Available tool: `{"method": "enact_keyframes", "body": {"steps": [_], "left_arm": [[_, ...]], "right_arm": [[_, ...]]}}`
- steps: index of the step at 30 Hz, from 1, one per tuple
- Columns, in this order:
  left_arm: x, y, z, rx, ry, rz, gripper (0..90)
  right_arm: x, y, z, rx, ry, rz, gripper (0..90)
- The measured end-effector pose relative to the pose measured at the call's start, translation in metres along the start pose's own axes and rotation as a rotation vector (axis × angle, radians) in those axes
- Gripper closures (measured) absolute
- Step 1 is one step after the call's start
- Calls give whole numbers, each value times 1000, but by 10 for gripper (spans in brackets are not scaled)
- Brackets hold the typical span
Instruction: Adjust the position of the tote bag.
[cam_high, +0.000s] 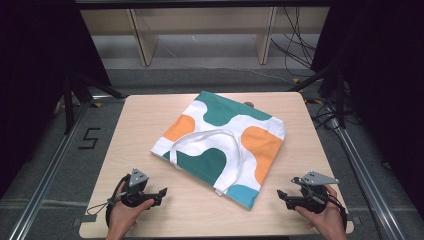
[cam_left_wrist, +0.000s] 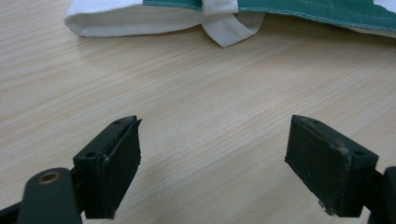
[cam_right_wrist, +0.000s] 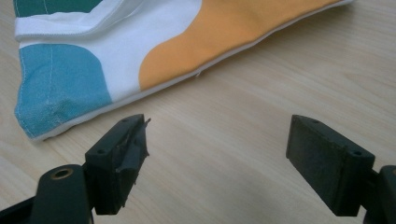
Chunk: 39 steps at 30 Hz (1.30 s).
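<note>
A white cloth tote bag (cam_high: 225, 142) with green, orange and blue patches lies flat in the middle of the wooden table (cam_high: 145, 120), its white handles folded over its top. My left gripper (cam_high: 161, 194) rests near the front left of the table, open and holding nothing, pointing right toward the bag. My right gripper (cam_high: 281, 195) sits at the front right, also open with nothing between its jaws, pointing left. In the left gripper view the bag's white edge and a handle loop (cam_left_wrist: 229, 28) lie beyond the jaws. The bag's blue corner (cam_right_wrist: 56, 84) lies ahead in the right gripper view.
Bare wood surrounds the bag on all sides. Metal rails (cam_high: 50, 170) run along both sides of the table. Behind it stand wooden shelf legs (cam_high: 142, 40) and loose cables (cam_high: 300, 40) on the floor.
</note>
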<state>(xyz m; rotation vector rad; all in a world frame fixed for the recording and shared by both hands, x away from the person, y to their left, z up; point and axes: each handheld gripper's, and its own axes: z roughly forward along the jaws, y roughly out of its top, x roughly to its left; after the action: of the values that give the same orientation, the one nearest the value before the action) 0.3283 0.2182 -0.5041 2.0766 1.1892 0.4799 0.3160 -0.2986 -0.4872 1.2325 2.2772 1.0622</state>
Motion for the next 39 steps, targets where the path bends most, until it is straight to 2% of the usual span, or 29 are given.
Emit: {"method": "enact_keyframes", "body": {"steps": [1,2,3,4,5,6,8,9,10,11,12,13,14,16,19,20,21,22,23,24,27,28,29,30,31,32,33,34,39], "left_arm": [[1,0,-1,10,-4,0,170],[0,0,0,9,-3,-11,171],[-2,-1,2,-24,-1,-50,171],[-1,-1,1,-23,8,-36,171],[1,0,-1,2,2,-16,171],[1,0,-1,2,2,-16,170],[2,0,-1,-6,5,-26,164],[2,0,-1,-11,2,-40,162],[2,0,-1,-9,15,-42,161],[2,0,-1,-9,15,-42,162],[1,0,2,-41,19,-70,162],[1,0,2,-41,19,-70,162],[1,-1,1,-35,8,-71,162],[2,0,0,-28,6,-65,162],[0,0,1,-40,9,-78,162],[3,0,-2,0,-1,-37,163],[3,0,-2,0,-1,-37,164],[1,1,-1,-19,-1,-40,164],[-1,0,1,-36,-3,-64,165],[1,1,-1,-8,-3,-19,165],[-1,1,-1,-1,5,-34,166],[-1,1,-1,-1,5,-34,166],[-1,1,-1,-7,1,-36,166],[0,1,-1,-9,0,-31,166],[0,1,-1,-9,0,-31,166],[0,1,-1,-13,-2,-28,167],[0,1,-1,-13,-2,-28,167],[1,1,-1,5,-9,-30,167],[1,0,-1,-7,-2,-26,167]], "right_arm": [[3,-1,0,-6,-18,25,214],[3,-1,0,-5,-18,22,213],[3,-1,0,-9,-22,16,213],[4,0,0,1,-16,32,213],[1,0,0,-10,-19,-7,214],[1,0,0,-10,-19,-7,214],[2,0,1,-6,-3,-5,215],[4,0,0,-6,-15,5,215],[2,1,0,-1,-16,-22,213],[2,1,0,-1,-16,-22,213],[3,1,1,1,-4,-23,213],[3,1,1,1,-4,-23,213],[9,2,1,-3,-1,16,210],[9,4,3,-23,13,-33,193],[14,6,4,-26,30,-38,185],[24,9,5,-25,43,-20,180],[24,9,5,-25,43,-20,180],[25,11,6,-32,47,-59,180],[30,12,7,-41,40,-67,179],[34,15,9,-43,56,-74,179],[57,22,17,-38,92,-103,180],[57,22,17,-38,92,-103,180],[65,25,22,-40,104,-155,186],[71,27,26,-33,127,-174,201],[71,27,26,-33,127,-174,201],[82,30,31,-20,134,-209,215],[82,30,31,-20,134,-209,215],[89,32,38,-6,132,-242,215],[100,36,50,29,122,-295,227]]}}
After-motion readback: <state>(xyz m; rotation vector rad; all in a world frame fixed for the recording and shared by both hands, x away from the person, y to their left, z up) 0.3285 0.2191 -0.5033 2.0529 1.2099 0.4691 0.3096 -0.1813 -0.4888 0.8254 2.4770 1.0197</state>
